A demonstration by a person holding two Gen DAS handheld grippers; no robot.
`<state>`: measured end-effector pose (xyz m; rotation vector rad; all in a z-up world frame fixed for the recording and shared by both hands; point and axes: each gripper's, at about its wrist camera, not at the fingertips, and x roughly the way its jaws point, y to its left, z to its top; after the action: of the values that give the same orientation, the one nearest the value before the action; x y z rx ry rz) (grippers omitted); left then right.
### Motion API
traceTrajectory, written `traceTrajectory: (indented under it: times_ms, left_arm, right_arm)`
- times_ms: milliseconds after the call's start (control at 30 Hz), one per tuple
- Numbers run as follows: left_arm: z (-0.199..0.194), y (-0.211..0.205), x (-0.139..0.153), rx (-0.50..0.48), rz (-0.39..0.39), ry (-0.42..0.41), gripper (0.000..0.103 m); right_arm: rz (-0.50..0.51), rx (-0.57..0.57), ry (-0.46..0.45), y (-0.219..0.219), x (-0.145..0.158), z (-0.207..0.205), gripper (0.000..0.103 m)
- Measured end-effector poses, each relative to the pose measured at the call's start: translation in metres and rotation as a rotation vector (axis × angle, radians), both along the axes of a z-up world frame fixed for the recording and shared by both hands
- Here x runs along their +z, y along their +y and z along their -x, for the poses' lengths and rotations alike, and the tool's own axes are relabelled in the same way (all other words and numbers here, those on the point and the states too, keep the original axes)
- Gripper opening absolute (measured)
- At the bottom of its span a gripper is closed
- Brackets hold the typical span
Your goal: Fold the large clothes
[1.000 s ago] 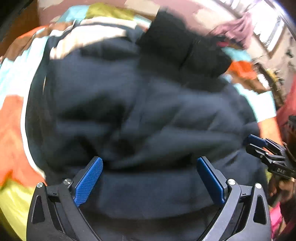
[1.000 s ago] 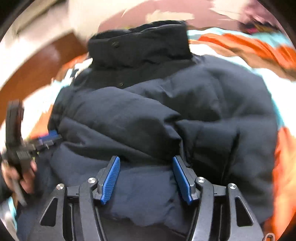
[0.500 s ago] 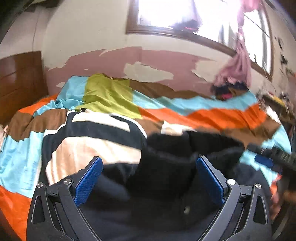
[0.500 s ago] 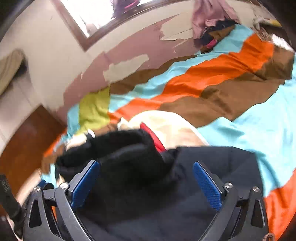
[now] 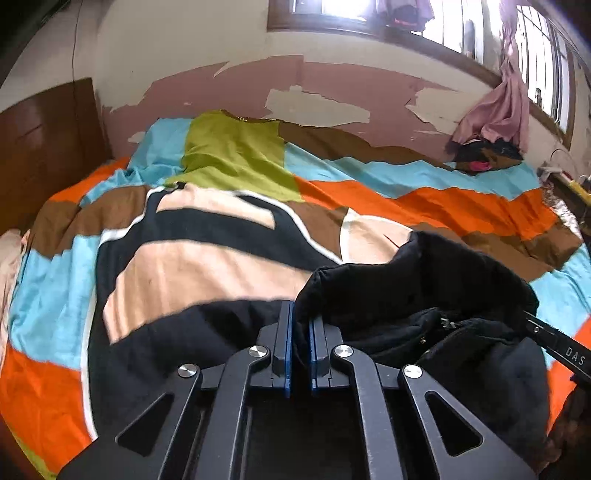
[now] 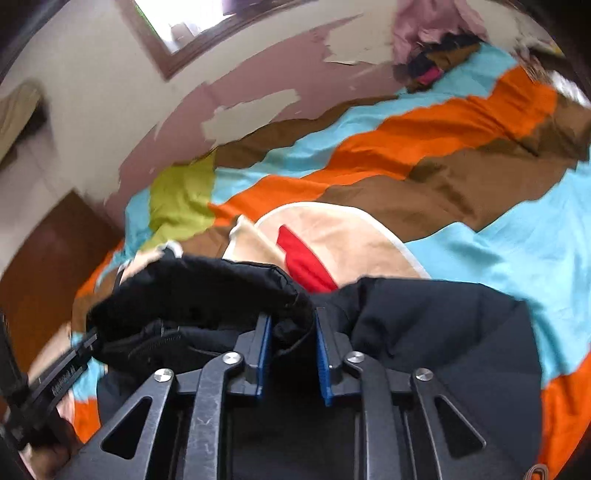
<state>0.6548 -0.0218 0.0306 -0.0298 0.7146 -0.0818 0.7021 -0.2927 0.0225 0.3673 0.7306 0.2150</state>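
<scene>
A bedroom with peeling pink and cream walls and a bright window (image 5: pixel 369 14) surrounds a bed (image 5: pixel 461 206) spread with a patchwork cover of orange, blue, brown and green. On it, nearest the cameras, lies a dark puffy jacket (image 6: pixel 436 332), its collar (image 5: pixel 424 266) raised in an open loop. The left tool (image 5: pixel 298 332) is pinched nearly flat on the collar's left edge. The right tool (image 6: pixel 291 332) is closing, with a thick roll of the collar between its blue pads (image 6: pixel 264 350). The jacket looks soft, springy and bulky rather than heavy; its smooth shell may slide, so the firmer collar seam is probably the surest hold. A pile of clothes (image 5: pixel 487 155) sits in the far corner, a wooden headboard (image 5: pixel 44 140) stands at the left, and the soft bedding would give under any pressing.
</scene>
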Motion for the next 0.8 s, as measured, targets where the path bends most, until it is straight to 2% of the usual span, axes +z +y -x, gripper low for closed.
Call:
traceTrajectory:
  times_ms: [133,200,267,333,467,533,600,700,800]
  left_arm:
    - [0.065,0.022,0.008,-0.057,0.034,-0.034,0.004]
    - [0.091,0.027,0.009,-0.078,0.055,-0.037,0.004]
    - [0.133,0.030,0.004,-0.108,0.054,-0.030,0.004]
    - [0.159,0.028,0.002,-0.124,0.051,-0.053,0.004]
    - [0.209,0.024,-0.013,-0.143,0.034,-0.066,0.004]
    - [0.222,0.021,-0.020,-0.148,0.030,-0.053,0.004]
    - [0.225,0.017,-0.032,-0.145,0.026,-0.040,0.004]
    - [0.219,0.016,-0.049,-0.122,0.045,-0.009,0.004]
    - [0.198,0.007,-0.070,-0.090,0.024,0.039,0.004]
  right_arm:
    - [0.099,0.099,-0.059,0.009,0.020,0.055,0.015]
    - [0.161,0.161,-0.107,0.014,0.027,0.096,0.014]
    - [0.214,0.205,-0.128,0.019,0.028,0.132,0.012]
    - [0.265,0.237,-0.158,0.026,0.025,0.166,0.011]
    - [0.391,0.263,-0.270,0.040,0.012,0.232,0.010]
    - [0.448,0.269,-0.301,0.048,-0.002,0.255,0.010]
    - [0.486,0.265,-0.284,0.052,-0.022,0.263,0.010]
    - [0.534,0.252,-0.258,0.056,-0.046,0.258,0.010]
    - [0.605,0.247,-0.264,0.063,-0.068,0.249,0.009]
